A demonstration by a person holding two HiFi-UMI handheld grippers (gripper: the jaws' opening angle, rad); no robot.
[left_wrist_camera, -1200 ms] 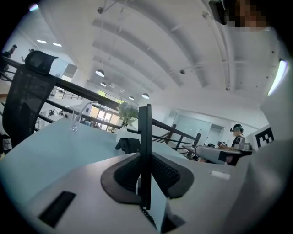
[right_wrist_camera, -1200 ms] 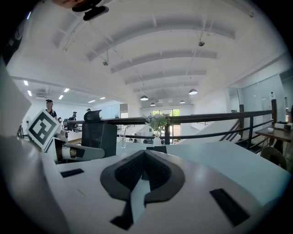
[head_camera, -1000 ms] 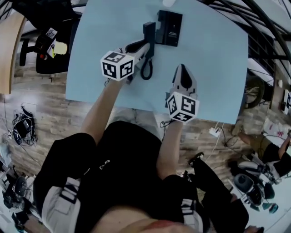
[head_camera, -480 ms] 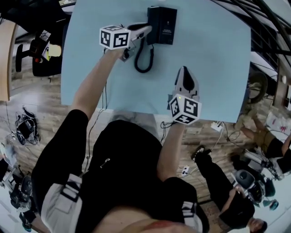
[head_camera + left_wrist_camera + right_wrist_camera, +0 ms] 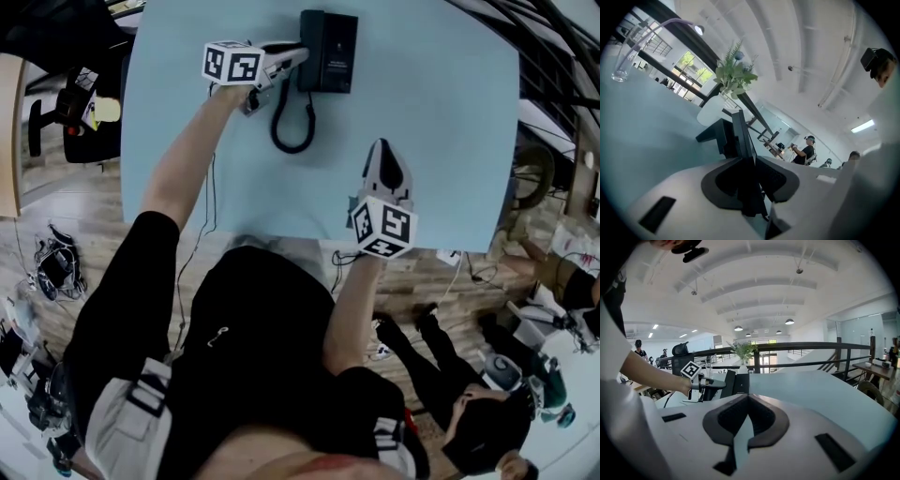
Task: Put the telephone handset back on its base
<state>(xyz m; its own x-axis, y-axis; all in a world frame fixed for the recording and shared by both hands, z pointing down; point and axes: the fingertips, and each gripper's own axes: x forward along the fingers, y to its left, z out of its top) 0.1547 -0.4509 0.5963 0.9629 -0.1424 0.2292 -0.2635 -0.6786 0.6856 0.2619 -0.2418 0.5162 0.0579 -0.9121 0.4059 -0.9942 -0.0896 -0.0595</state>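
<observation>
Handset (image 5: 310, 28) lies lengthwise on the left side of its base (image 5: 339, 52), seemingly seated, between the opening jaws of the left tool (image 5: 294, 54) (reaching in from the base's left, square to the handset's long axis), while the right tool (image 5: 381, 148), closed and empty, hangs well apart from the base.

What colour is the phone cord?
Black; the cord shows best in the head view, looping on the light blue table.
</observation>
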